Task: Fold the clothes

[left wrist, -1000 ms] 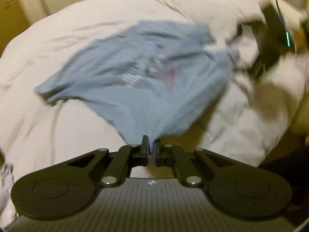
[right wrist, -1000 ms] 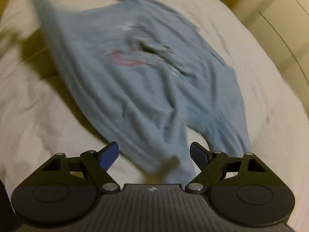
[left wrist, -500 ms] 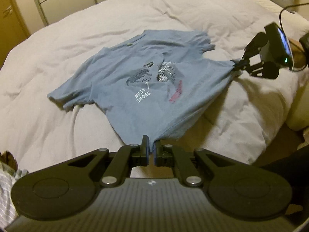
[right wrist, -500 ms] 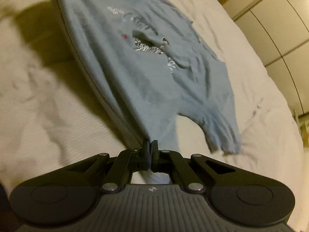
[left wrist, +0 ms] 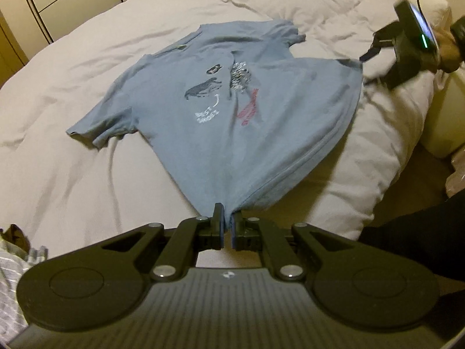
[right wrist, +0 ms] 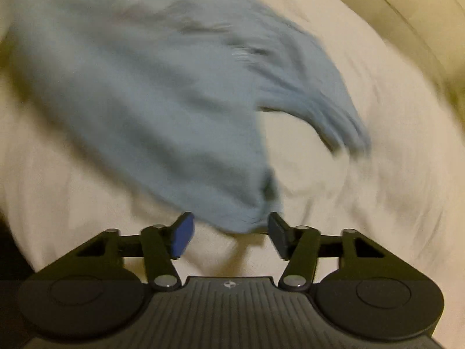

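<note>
1. Left gripper (left wrist: 227, 226): jaws clamped on a hem corner of the T-shirt (left wrist: 232, 110).
2. T-shirt lies spread, print up, on the bed (left wrist: 72, 174).
3. Right gripper (right wrist: 229, 232): jaws apart, gripping nothing. One-sided tension may skew or bunch the fabric.

blurred print on t-shirt (left wrist: 232, 116), nothing legible

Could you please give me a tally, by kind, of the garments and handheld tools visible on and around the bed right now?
Blue T-shirts: 1, the T-shirt spread on the bed
Striped grey garments: 1, the striped cloth at the bed's near edge, only partly in view
Handheld tools: 2, the left tool shut on the shirt's hem, the right tool open
Total: 4
</note>
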Demonstrator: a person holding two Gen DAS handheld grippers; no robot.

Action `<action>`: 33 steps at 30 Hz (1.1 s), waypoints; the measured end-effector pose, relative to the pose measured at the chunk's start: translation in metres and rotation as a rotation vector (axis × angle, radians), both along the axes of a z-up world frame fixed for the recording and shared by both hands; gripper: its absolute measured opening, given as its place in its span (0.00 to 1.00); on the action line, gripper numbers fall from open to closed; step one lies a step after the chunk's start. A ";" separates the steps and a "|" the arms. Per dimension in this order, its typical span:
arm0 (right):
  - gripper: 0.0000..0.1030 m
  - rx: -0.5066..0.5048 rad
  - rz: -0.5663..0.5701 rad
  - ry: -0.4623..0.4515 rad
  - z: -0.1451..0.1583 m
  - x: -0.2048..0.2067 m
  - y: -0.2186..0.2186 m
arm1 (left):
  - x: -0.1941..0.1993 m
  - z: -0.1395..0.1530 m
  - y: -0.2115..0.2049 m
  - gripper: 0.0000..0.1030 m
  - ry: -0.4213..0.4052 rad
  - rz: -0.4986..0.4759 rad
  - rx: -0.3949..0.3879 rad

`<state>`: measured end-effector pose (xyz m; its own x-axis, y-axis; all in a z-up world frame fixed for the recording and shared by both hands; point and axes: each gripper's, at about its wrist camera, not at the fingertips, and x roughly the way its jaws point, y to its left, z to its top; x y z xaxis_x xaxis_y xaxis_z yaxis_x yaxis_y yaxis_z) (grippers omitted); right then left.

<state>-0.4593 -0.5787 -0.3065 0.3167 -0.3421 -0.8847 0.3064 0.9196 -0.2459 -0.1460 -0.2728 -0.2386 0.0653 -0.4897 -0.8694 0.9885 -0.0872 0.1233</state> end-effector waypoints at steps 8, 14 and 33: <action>0.49 0.233 -0.158 -0.100 -0.011 0.001 -0.063 | 0.001 -0.011 -0.009 0.02 -0.060 0.037 0.081; 0.01 0.425 -0.264 -0.118 -0.009 -0.010 -0.079 | -0.006 -0.008 -0.014 0.02 -0.077 0.027 0.106; 0.10 0.376 -0.579 0.013 0.037 -0.104 0.047 | -0.023 -0.047 0.042 0.04 -0.063 -0.269 0.206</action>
